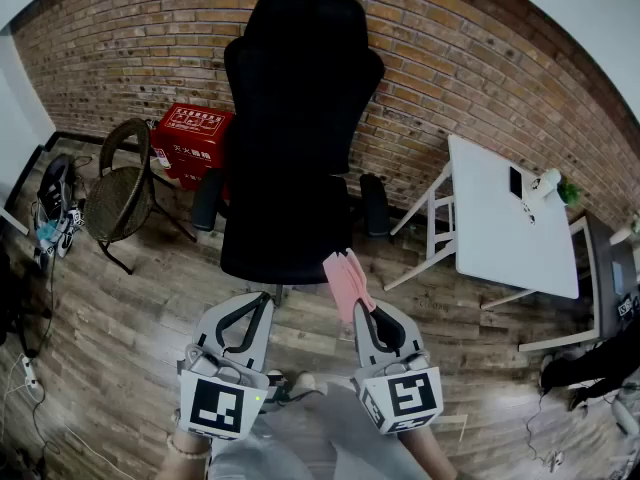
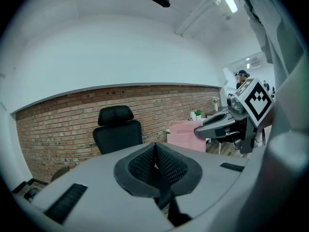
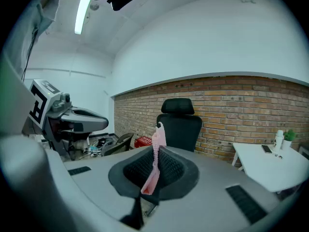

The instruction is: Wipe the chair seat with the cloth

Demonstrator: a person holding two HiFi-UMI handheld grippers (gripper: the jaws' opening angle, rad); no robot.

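Clamping pink cloth (image 1: 347, 282) in right gripper (image 1: 363, 313) just short of chair seat (image 1: 280, 253); aiming for flat contact; left gripper (image 1: 263, 299) closed, empty.

The left claw (image 1: 262, 298) and right claw (image 1: 360, 313) share one build: a smooth light-grey shell tapering forward, with a black-rimmed teardrop opening on top. At the back of each sits a white marker cube (image 1: 217, 405) printed with black square patterns. In the gripper views the pads (image 2: 169, 164) are black with a fine mesh texture, and dark ribbed strips (image 2: 67, 202) are set into the shell. The person wears light-grey trousers (image 1: 330, 433).
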